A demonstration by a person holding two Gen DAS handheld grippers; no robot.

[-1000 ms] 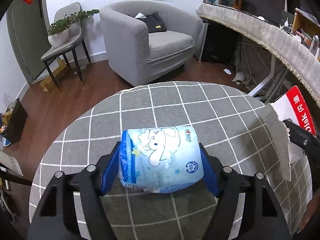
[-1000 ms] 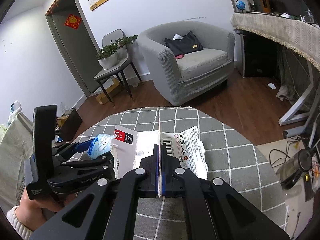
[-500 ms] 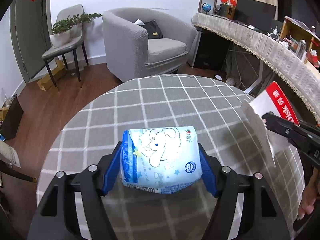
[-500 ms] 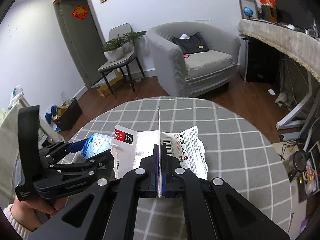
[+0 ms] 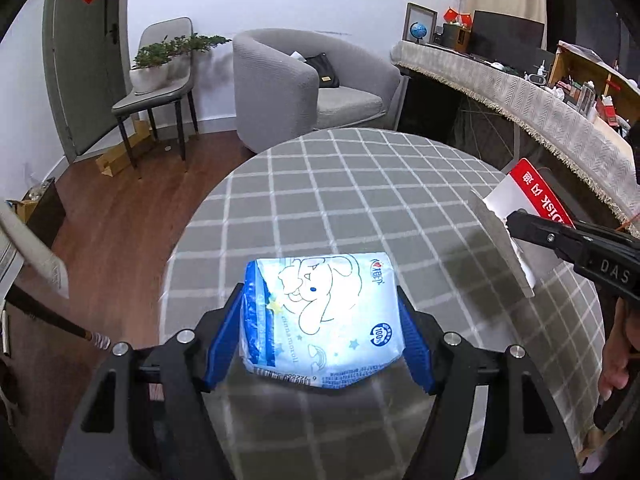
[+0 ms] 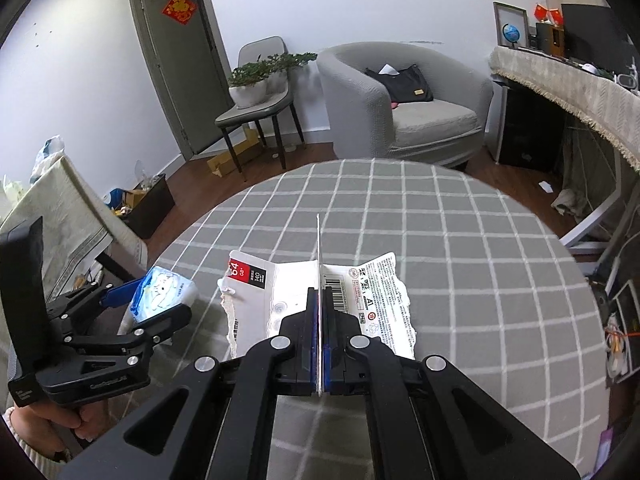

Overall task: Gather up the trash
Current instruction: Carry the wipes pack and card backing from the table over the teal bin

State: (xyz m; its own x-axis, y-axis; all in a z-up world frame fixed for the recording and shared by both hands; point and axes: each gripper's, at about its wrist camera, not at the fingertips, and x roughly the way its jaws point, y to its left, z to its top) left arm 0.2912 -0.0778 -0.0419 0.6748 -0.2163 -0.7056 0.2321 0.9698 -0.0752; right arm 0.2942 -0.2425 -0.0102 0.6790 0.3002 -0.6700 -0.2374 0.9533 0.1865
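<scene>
My left gripper (image 5: pixel 320 332) is shut on a light blue tissue pack (image 5: pixel 324 316) with a cartoon dog print, held above the near left part of the round table (image 5: pixel 360 184). It also shows in the right wrist view (image 6: pixel 160 296), at the left. My right gripper (image 6: pixel 319 320) is shut on a torn white and red cardboard package (image 6: pixel 360 300), held upright on its fold above the table. The package shows in the left wrist view (image 5: pixel 524 196) at the right edge.
The round table has a grey checked cloth (image 6: pixel 460 240). Beyond it stand a grey armchair (image 5: pixel 312 84) with a black bag, a chair with a plant (image 5: pixel 160 80), and a long draped counter (image 5: pixel 520 96) at the right. A box of clutter (image 6: pixel 140 204) sits on the floor at left.
Both grippers have risen and drawn back toward the table's near edge, each carrying its item. The table looks farther below, and more floor shows at the left.
</scene>
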